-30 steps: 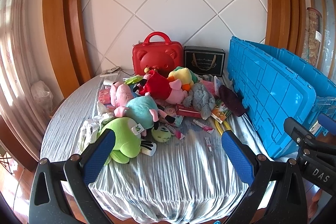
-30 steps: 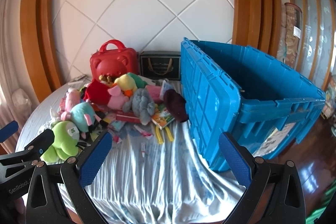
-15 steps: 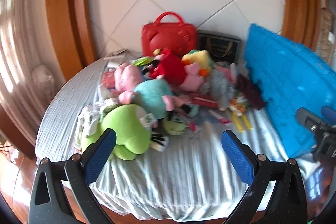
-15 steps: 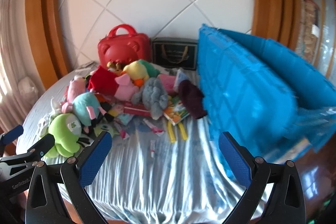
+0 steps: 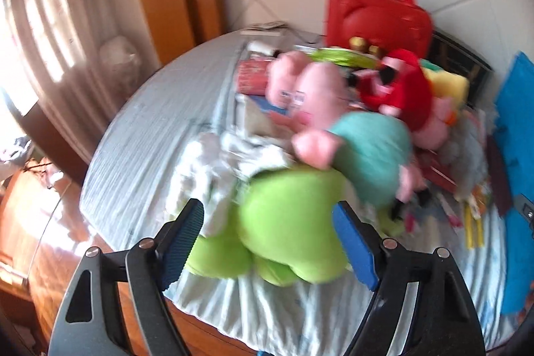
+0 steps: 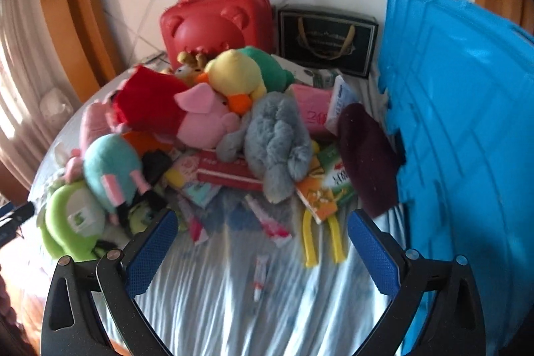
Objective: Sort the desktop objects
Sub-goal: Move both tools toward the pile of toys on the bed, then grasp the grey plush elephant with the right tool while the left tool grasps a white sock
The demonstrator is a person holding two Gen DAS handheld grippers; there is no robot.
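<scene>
A pile of plush toys and small items lies on a round table with a pale blue cloth (image 6: 233,306). In the left wrist view my left gripper (image 5: 268,242) is open, its blue pads on either side of a green plush (image 5: 290,222), which also shows in the right wrist view (image 6: 73,222). Behind it lie a teal plush (image 5: 370,152), a pink plush (image 5: 313,95) and a red plush (image 5: 400,89). My right gripper (image 6: 262,256) is open and empty above the cloth, short of a grey plush (image 6: 277,142), yellow pliers (image 6: 320,239) and a small tube (image 6: 260,276).
A large blue plastic crate (image 6: 467,139) stands at the right of the table. A red bear-shaped case (image 6: 217,22) and a black gift box (image 6: 327,39) stand at the back by the tiled wall. Wooden floor and a curtain (image 5: 50,39) lie to the left.
My left gripper has moved forward and left to the green plush, which now sits between its pads. My right gripper has moved closer to the pile.
</scene>
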